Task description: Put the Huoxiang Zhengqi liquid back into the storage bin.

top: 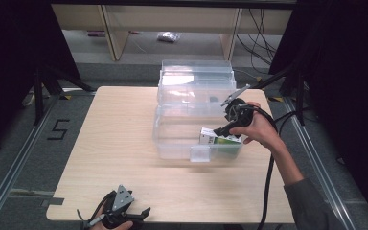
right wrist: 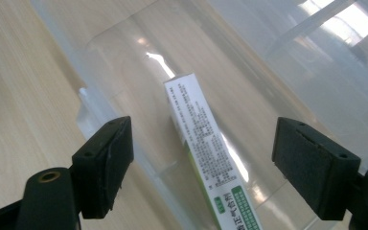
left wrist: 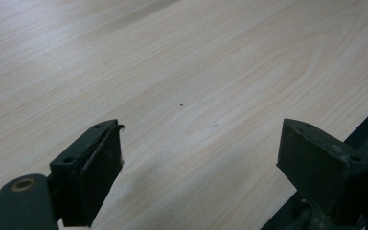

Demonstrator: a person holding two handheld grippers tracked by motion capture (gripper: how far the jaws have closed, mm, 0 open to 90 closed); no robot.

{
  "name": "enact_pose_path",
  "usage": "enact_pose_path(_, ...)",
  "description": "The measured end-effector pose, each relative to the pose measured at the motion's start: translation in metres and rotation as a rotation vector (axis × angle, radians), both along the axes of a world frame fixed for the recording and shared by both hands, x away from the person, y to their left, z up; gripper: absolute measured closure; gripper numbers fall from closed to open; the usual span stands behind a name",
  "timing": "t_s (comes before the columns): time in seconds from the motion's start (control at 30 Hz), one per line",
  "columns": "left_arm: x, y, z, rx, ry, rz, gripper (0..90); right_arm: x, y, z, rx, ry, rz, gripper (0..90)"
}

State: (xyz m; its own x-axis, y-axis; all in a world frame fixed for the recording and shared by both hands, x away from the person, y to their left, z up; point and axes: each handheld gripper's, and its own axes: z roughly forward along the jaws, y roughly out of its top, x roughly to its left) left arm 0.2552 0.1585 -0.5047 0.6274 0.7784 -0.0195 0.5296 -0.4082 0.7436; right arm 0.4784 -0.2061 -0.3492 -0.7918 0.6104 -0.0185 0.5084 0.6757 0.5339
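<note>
My right gripper (right wrist: 199, 158) hangs over the clear bin (top: 172, 143), jaws wide apart, and the carton (right wrist: 206, 148) lies inside between them, its long axis along my view. My left gripper (left wrist: 199, 158), also open and empty, rests far from it, over the table (left wrist: 196, 62).
</note>
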Motion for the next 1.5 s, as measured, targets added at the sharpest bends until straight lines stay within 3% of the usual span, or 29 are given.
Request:
enact_pose_path(0.1, 0.000, -0.001, 0.000, -0.017, 0.000, 0.001, 14.8, -0.007, -0.001, 0.001, 0.009, 0.010, -0.034, 23.5)
enact_pose_path(0.17, 0.000, 0.001, 0.001, 0.013, 0.011, -0.009, 14.8, -0.010, -0.001, 0.001, 0.023, 0.020, -0.030, 24.0)
enact_pose_path(0.23, 0.000, 0.001, 0.001, 0.012, 0.011, -0.008, 14.8, -0.012, -0.002, 0.001, 0.024, -0.018, -0.019, 24.8)
enact_pose_path(0.33, 0.000, 0.000, 0.001, -0.010, 0.009, -0.005, 14.8, -0.019, -0.003, 0.002, 0.058, -0.019, -0.035, 24.9)
enact_pose_path(0.43, 0.000, 0.000, 0.000, -0.014, 0.003, -0.002, 14.8, -0.025, -0.004, 0.000, 0.067, -0.042, -0.009, 24.9)
enact_pose_path(0.57, 0.000, 0.000, 0.000, -0.015, 0.002, -0.003, 14.8, -0.037, -0.003, -0.003, 0.079, -0.017, -0.038, 25.0)
enact_pose_path(0.6, 0.000, 0.000, 0.000, -0.016, 0.002, -0.002, 14.8, -0.038, -0.004, -0.005, 0.076, -0.048, -0.017, 24.9)
enact_pose_path(0.67, 0.001, 0.001, 0.001, 0.006, 0.002, -0.003, 14.8, -0.045, -0.003, -0.005, 0.091, -0.029, -0.032, 24.9)
enact_pose_path(0.7, 0.001, 0.002, 0.001, 0.009, 0.007, -0.007, 14.7, -0.046, -0.004, -0.007, 0.094, -0.059, -0.008, 24.7)
enact_pose_path(0.77, 0.001, 0.002, 0.001, 0.009, 0.007, -0.006, 14.8, -0.053, -0.002, -0.009, 0.111, -0.036, -0.026, 24.3)
enact_pose_path(0.8, 0.001, 0.002, 0.001, 0.009, 0.006, -0.006, 14.8, -0.053, -0.004, -0.011, 0.106, -0.064, 0.011, 23.7)
enact_pose_path(0.9, 0.000, 0.001, 0.001, 0.006, 0.003, -0.004, 14.8, -0.060, -0.004, -0.013, 0.109, -0.064, 0.034, 23.3)
enact_pose_path(0.93, 0.000, 0.001, 0.001, -0.002, 0.002, -0.005, 14.8, -0.064, -0.003, -0.013, 0.121, -0.037, -0.005, 23.5)
enact_pose_path(1.13, 0.001, 0.001, 0.001, 0.009, -0.005, 0.002, 14.8, -0.079, -0.003, -0.020, 0.121, -0.091, 0.043, 23.2)
enact_pose_path(1.27, 0.000, 0.001, 0.001, 0.006, 0.003, -0.006, 14.8, -0.088, -0.002, -0.028, 0.162, -0.084, 0.048, 23.1)
enact_pose_path(1.3, 0.000, 0.000, 0.001, -0.005, 0.002, -0.004, 14.8, -0.091, -0.003, -0.030, 0.159, -0.089, 0.026, 23.1)
enact_pose_path(1.33, 0.000, 0.000, 0.001, -0.013, 0.003, -0.004, 14.8, -0.093, -0.003, -0.030, 0.156, -0.082, 0.047, 23.1)
enact_pose_path(1.37, 0.000, 0.000, 0.001, -0.014, 0.000, -0.002, 14.8, -0.096, -0.004, -0.031, 0.158, -0.066, 0.017, 23.0)
enact_pose_path(1.47, 0.000, -0.001, 0.000, -0.016, 0.003, -0.002, 14.8, -0.100, -0.003, -0.037, 0.161, -0.078, 0.029, 23.2)
enact_pose_path(1.5, 0.000, 0.001, 0.001, 0.007, 0.002, -0.008, 14.8, -0.102, -0.003, -0.037, 0.172, -0.073, 0.031, 23.4)
